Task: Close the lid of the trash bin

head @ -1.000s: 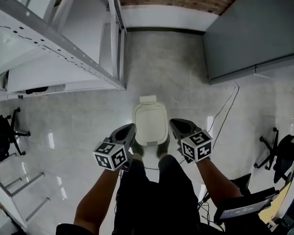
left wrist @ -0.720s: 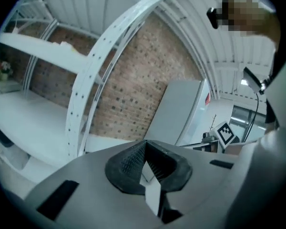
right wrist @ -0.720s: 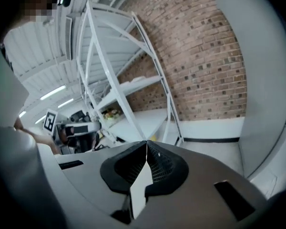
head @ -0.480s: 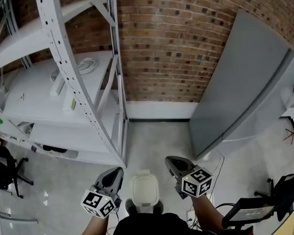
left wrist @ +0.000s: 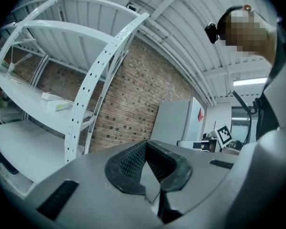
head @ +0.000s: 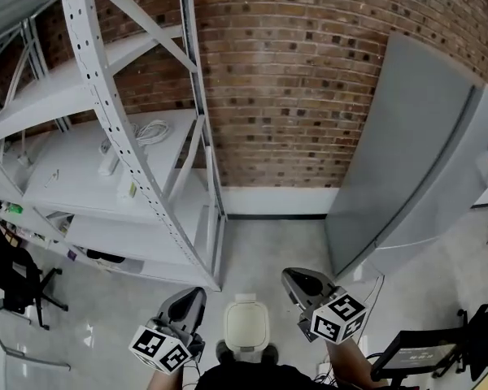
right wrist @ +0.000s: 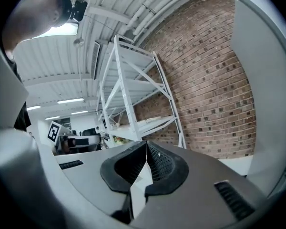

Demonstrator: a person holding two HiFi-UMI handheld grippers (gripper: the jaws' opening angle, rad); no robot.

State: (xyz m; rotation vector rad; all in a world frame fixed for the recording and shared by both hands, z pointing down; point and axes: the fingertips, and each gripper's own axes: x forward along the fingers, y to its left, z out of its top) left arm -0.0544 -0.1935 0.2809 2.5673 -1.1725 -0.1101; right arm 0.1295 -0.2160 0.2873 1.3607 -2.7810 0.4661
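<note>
1. When viewed from the head view, the trash bin [head: 246, 331] stands on the pale floor [head: 276, 250], far from the edge where the floor meets the brick wall [head: 285, 80] and close to the front corner post of the white shelving rack [head: 122, 161]
2. Its cream lid [head: 246, 322] lies flat over the top of the bin; no gap at the rim can be made out
3. Dark shoes [head: 221, 350] of the person show just behind the bin, one on either side of it
4. Left gripper [head: 187, 301] is held above the floor to the left of the bin and does not touch it. In the left gripper view its ribbed black pads [left wrist: 131, 162] meet at the tips with nothing between them
5. Right gripper [head: 297, 281] is held to the right of the bin, likewise apart from it. In the right gripper view its pads [right wrist: 159, 163] are pressed together at the tips and grip nothing
6. A grey cabinet [head: 423, 161] stands against the wall at the floor's right edge
7. A coiled white cable [head: 150, 130] lies on a rack shelf
</note>
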